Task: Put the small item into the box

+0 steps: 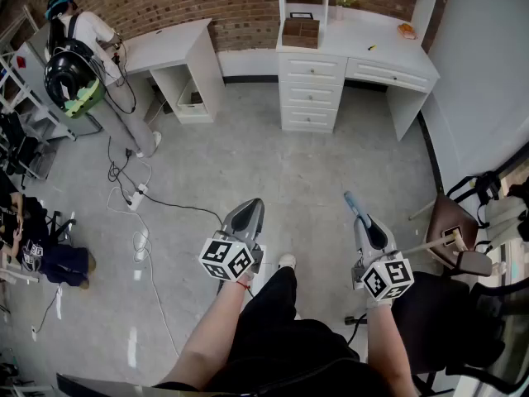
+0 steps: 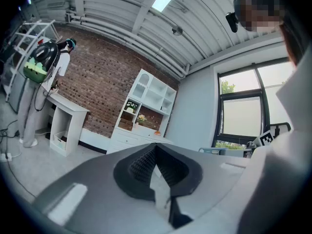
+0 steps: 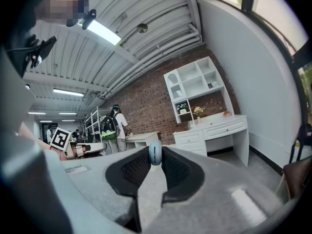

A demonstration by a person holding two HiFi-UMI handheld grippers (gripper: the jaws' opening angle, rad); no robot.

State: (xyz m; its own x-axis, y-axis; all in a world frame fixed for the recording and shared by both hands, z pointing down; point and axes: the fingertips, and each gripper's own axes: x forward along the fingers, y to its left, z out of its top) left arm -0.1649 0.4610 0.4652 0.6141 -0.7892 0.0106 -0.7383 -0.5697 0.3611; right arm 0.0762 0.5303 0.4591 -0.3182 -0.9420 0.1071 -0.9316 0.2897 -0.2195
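Note:
My right gripper [image 1: 354, 207] is held out over the floor, shut on a small pale-blue item [image 1: 348, 198]. In the right gripper view the item [image 3: 155, 153] sticks up rounded from between the closed tips of that right gripper [image 3: 154, 161]. My left gripper [image 1: 250, 209] is level beside it, shut with nothing in it; the left gripper view shows the left gripper [image 2: 155, 148] with its dark pads meeting at the tip. A brown wooden box [image 1: 300, 31] stands on the white desk [image 1: 376, 50] against the brick wall, far ahead of both grippers.
A person with a backpack [image 1: 78, 52] stands at a second white desk [image 1: 169, 48] at the far left. Cables and a power strip [image 1: 135, 197] trail over the floor on the left. A brown chair [image 1: 456, 231] is at the right. My legs and shoe [image 1: 286, 261] are below.

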